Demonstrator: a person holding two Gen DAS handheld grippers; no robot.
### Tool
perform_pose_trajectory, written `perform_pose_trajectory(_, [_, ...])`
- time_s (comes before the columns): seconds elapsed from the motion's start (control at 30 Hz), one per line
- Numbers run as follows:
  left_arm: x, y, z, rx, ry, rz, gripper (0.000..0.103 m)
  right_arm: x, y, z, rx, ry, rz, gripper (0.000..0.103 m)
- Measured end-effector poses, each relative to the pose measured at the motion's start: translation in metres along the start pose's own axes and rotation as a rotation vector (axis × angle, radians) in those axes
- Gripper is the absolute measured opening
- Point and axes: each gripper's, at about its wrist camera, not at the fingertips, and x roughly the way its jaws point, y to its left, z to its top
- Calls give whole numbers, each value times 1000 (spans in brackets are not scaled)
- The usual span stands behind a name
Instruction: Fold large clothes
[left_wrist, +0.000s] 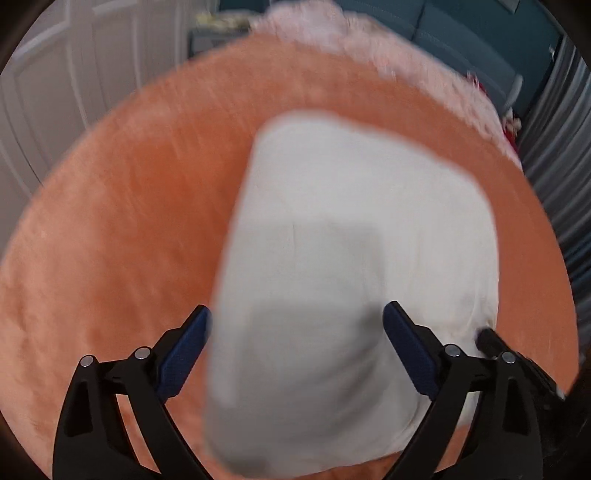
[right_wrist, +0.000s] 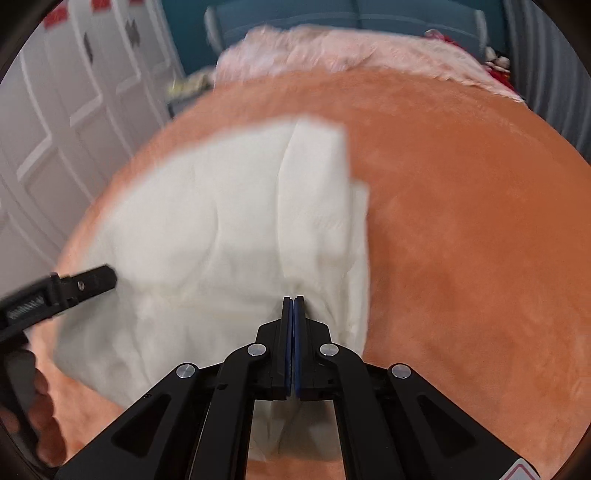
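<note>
A white garment (left_wrist: 351, 258) lies folded into a rough rectangle on an orange fuzzy blanket (left_wrist: 129, 221). My left gripper (left_wrist: 295, 325) is open, its blue-padded fingers (left_wrist: 184, 350) spread wide just above the garment's near end, holding nothing. My right gripper (right_wrist: 293, 301) is shut on a bunched fold of the white garment (right_wrist: 229, 221) near its right edge. The left gripper (right_wrist: 88, 282) shows in the right wrist view at the garment's left edge. The tip of the right gripper (left_wrist: 495, 343) shows in the left wrist view at the garment's right side.
The orange blanket (right_wrist: 461, 221) covers a bed. A pale pink fluffy cover (right_wrist: 351, 48) lies at the far end. White panelled doors (right_wrist: 74, 110) stand to the left, a teal wall (left_wrist: 461, 37) behind, grey curtains (left_wrist: 561, 147) to the right.
</note>
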Motion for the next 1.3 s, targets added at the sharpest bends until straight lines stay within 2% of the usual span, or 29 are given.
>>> perform_pose_trajectory(0.03, [-8,-1,11,14,-47,39,90,-4,-1,8,18,-21,4,0])
perform_pose_trajectory(0.1, [-8,-5,28,38,-77,72,90,0,-2,30,52,-32,16,0])
perform_pose_trajectory(0.2, [19,-18,51,72,-58,86,90,28,2,51,70,-17,-2,1])
perform_pose_trajectory(0.27, [45,-28,54,105,-35,94,91,52,4,55,82,11,-1,1])
perform_pose_trajectory(0.33, [62,-32,52,116,-38,103,92,76,6,50,62,36,-26,1])
perform_pose_trajectory(0.4, [72,-30,46,95,-53,92,95,88,9,41,10,8,-55,1])
perform_pose_trajectory(0.47, [80,-27,41,73,-72,92,98,92,8,35,-4,-20,-61,0])
perform_pose_trajectory(0.6, [89,-30,33,89,-114,125,98,99,7,27,-8,-66,-78,0])
perform_pose_trajectory(0.73, [92,-34,30,108,-122,158,98,102,11,25,-32,-74,-109,0])
perform_pose_trajectory(0.83, [86,-34,29,111,-115,165,98,94,10,23,-35,-66,-98,1])
perform_pose_trajectory(0.93, [62,-32,22,121,-108,174,98,65,8,21,-34,-57,-99,8])
perform_pose_trajectory(1.0, [42,-31,13,125,-100,178,98,27,8,8,-25,-93,-87,28])
perform_pose_trajectory(1.03, [33,-29,7,124,-92,181,98,14,7,3,-21,-103,-77,31])
perform_pose_trajectory(1.13, [1,-19,-21,97,-31,159,98,-23,2,-26,-16,-70,-33,31])
perform_pose_trajectory(1.2, [-14,-13,-46,81,8,145,98,-23,-2,-48,-29,-1,-44,31])
perform_pose_trajectory(1.3, [-14,-13,-73,93,45,183,98,-8,-8,-66,-18,81,-46,31])
